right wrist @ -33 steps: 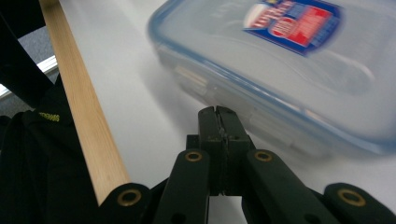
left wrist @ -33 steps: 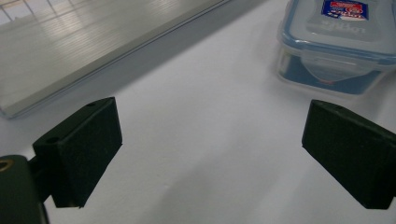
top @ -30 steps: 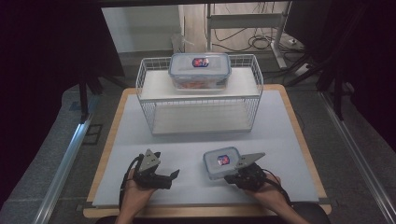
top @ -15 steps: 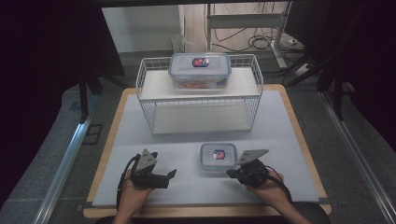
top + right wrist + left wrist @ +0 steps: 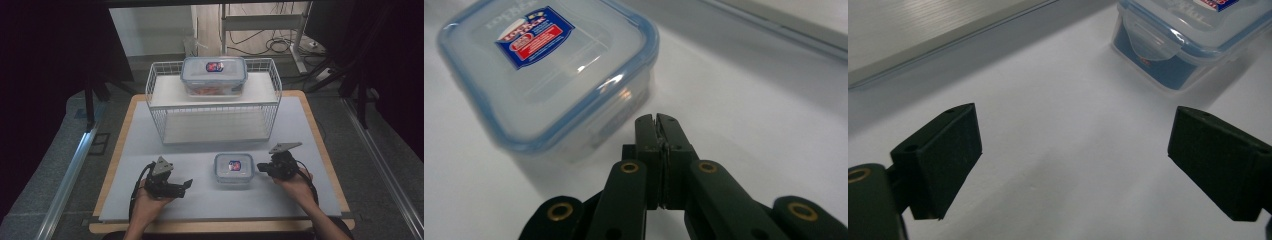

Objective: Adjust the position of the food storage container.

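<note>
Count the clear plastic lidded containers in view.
2. A larger clear plastic container sits on top of the white wire rack; a smaller clear blue-rimmed container rests on the white tabletop between the grippers.

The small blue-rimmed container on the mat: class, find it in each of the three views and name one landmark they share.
High view: small container lies low centre, on the white mat.
Left gripper view: top right corner, beyond the open jaws.
Right gripper view: upper left, just past the shut jaws.
Shared landmark: the white mat.
</note>
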A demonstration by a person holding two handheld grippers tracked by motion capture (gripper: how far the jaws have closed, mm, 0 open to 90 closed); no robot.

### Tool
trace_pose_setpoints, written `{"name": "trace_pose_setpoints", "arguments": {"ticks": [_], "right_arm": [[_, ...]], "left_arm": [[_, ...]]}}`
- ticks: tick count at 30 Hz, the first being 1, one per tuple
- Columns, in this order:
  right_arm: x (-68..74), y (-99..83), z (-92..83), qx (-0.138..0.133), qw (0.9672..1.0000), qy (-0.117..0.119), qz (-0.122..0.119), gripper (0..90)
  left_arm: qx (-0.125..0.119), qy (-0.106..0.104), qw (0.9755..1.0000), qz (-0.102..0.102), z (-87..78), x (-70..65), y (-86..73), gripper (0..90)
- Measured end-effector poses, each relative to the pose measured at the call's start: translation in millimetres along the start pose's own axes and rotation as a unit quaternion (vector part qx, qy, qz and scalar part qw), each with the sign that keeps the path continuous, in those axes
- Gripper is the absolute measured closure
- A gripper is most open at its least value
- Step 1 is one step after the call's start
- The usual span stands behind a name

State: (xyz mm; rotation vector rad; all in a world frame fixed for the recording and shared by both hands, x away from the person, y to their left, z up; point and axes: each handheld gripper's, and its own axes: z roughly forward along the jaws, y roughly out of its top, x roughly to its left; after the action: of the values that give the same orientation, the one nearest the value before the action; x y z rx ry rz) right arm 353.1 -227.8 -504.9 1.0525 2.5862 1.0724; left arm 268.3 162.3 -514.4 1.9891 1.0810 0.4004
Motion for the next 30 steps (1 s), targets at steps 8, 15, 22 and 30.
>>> {"name": "trace_pose_setpoints", "arguments": {"ticks": [8, 15, 22, 30], "right_arm": [[19.1, 10.2, 18.3, 0.020, 0.9994, 0.006, -0.027, 89.3], [29.3, 20.4, 30.4, 0.022, 0.9989, 0.012, -0.040, 89.2], [22.7, 12.5, 14.8, 0.010, 0.9991, 0.021, -0.034, 73.8], [24.1, -0.3, -0.2, -0.009, 0.9975, 0.001, -0.069, 42.7]], "left_arm": [[-0.010, -0.012, 0.9997, -0.017, -3.5, 4.2, -0.5, 13.0], [-0.007, -0.009, 0.9999, -0.009, -3.0, 2.4, -1.3, 13.5], [0.007, 0.015, 0.9995, 0.027, -5.1, 3.0, -8.0, 13.6], [-0.001, 0.012, 0.9995, 0.028, -9.0, 1.0, -9.7, 11.7]]}}
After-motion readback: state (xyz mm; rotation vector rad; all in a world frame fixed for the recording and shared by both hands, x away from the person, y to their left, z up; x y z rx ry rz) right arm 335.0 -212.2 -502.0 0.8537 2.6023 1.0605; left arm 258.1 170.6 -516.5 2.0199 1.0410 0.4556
